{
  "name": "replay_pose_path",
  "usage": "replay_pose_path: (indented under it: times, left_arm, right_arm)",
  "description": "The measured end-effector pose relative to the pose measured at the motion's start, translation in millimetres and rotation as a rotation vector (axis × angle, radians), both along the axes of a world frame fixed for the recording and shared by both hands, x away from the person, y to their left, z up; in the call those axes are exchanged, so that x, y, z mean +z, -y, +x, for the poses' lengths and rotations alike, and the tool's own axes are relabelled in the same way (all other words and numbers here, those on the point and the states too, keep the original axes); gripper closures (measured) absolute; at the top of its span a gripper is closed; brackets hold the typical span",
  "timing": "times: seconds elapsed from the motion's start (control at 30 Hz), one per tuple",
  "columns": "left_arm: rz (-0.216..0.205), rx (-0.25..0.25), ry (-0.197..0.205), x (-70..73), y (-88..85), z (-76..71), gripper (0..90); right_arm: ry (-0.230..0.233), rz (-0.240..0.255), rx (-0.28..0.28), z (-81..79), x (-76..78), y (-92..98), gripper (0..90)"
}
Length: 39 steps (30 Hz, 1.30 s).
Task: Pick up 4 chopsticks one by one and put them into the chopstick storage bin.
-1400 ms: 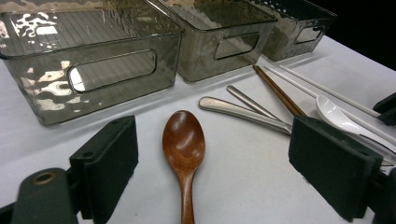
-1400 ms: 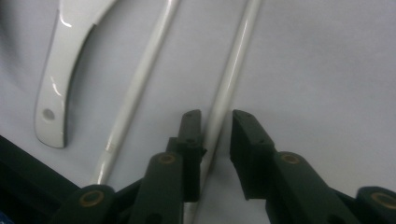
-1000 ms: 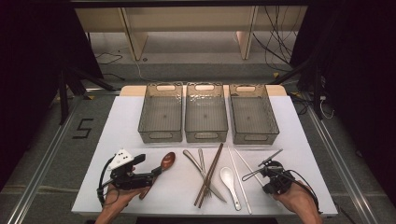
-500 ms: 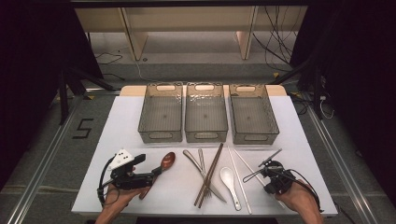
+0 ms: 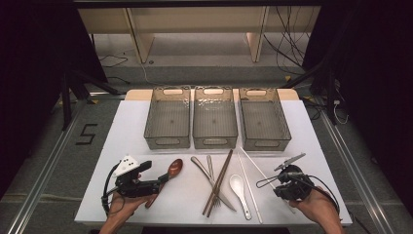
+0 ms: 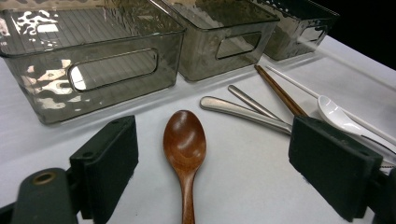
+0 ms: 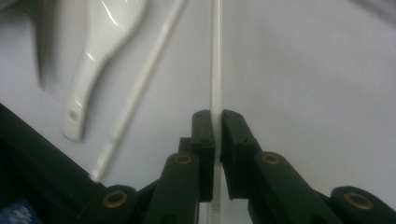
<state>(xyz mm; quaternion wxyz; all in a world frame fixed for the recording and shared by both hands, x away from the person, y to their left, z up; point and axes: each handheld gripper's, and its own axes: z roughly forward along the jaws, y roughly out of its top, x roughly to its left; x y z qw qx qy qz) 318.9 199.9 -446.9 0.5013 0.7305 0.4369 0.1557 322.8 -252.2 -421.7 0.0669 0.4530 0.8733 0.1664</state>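
The right tongs (image 7: 217,140) pinch a thin, slippery white chopstick (image 7: 215,70) near its end. The left tongs (image 6: 212,163) gape wide around the stiff, light wooden spoon (image 6: 185,140); its handle suits gripping.

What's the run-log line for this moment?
left hand-held gripper: open, astride wooden spoon | right hand-held gripper: shut on white chopstick | three bins: empty

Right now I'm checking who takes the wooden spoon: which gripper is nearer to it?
Left. The left gripper is open astride the wooden spoon; the right gripper grips a white chopstick across the table.
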Motion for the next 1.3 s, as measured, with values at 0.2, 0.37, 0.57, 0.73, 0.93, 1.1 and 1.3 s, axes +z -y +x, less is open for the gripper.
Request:
replay_pose_path:
  times: [0.2,0.37,0.57,0.73,0.93,1.1,1.3]
  left_arm:
    - [-0.026,-0.004,-0.023,3.2,4.5,2.1,15.4]
    - [-0.046,-0.005,-0.038,8.2,11.6,5.1,15.4]
    - [-0.082,-0.022,-0.092,12.7,25.2,13.9,15.5]
    - [-0.110,-0.042,-0.125,20.0,44.4,22.6,15.6]
    - [-0.111,-0.075,-0.140,27.6,63.1,30.6,15.9]
    - [-0.133,-0.078,-0.174,29.3,73.7,38.9,17.2]
    - [-0.173,-0.087,-0.226,27.1,84.6,46.3,20.8]
  right_arm:
    - [0.091,0.167,0.036,0.8,10.6,-18.9,84.8]
    - [0.144,0.226,0.056,6.0,12.7,-40.7,84.7]
    - [0.204,0.268,0.068,11.2,15.4,-61.7,84.8]
    - [0.253,0.291,0.075,12.1,16.7,-76.3,84.7]
    - [0.281,0.287,0.097,12.0,15.2,-94.1,84.7]
    - [0.291,0.288,0.117,12.0,12.4,-107.2,84.7]
    - [0.299,0.290,0.133,10.6,8.1,-120.1,84.7]
